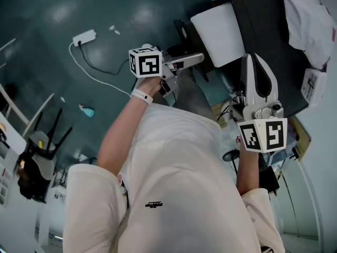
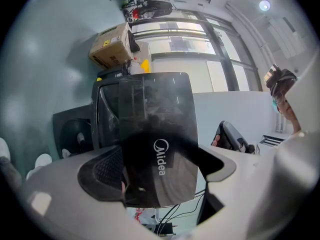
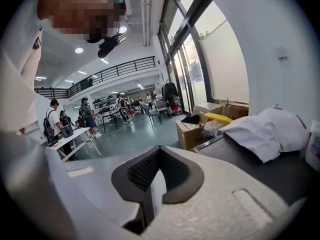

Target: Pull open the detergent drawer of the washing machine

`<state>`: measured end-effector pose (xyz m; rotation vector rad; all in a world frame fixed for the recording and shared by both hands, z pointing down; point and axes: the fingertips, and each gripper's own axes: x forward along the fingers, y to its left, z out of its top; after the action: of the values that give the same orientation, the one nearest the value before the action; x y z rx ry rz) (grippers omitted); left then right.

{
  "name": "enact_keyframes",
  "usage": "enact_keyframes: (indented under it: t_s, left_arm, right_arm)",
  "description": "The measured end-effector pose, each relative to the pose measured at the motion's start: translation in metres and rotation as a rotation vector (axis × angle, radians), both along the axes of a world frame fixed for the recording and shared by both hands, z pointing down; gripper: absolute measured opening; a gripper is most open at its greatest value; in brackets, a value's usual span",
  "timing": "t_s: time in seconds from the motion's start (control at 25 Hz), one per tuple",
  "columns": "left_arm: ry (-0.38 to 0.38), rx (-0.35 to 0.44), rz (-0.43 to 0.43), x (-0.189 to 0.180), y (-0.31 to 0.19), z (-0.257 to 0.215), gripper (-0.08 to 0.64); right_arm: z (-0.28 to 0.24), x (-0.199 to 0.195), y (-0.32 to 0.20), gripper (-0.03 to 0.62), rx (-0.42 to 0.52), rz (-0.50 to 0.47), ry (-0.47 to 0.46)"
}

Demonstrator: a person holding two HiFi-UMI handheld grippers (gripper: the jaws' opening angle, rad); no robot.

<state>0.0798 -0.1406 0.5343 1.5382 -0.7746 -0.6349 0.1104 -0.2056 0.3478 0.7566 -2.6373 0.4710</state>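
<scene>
Between the jaws of my left gripper sits a dark glossy panel bearing a Midea logo, which looks like the detergent drawer's front. Both pads close against its edges. Behind it stands the black washing machine, whose dark top lies ahead in the head view. There my left gripper reaches toward the machine from the left, level. My right gripper hovers near the machine's front edge, holding nothing. Its jaws are pressed together in the right gripper view.
A white cloth lies on the machine top, with a white board leaning beside it. Cardboard boxes stand by the window. A power strip and cable lie on the green floor, a black chair at left. People stand far off.
</scene>
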Motion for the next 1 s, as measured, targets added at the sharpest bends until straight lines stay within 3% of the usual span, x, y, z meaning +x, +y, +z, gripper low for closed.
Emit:
enact_keyframes:
  t_s: [0.48,1.0]
  left_arm:
    - [-0.004,-0.045,0.011,-0.007,0.023,0.011,0.465]
    - [0.019,-0.041,0.013,-0.029,0.077,0.009,0.465]
  right_arm:
    - [-0.015,-0.005,0.006,0.003,0.044,-0.032,0.03]
    - [-0.033,-0.017,0.007,0.003,0.079,-0.059,0.043]
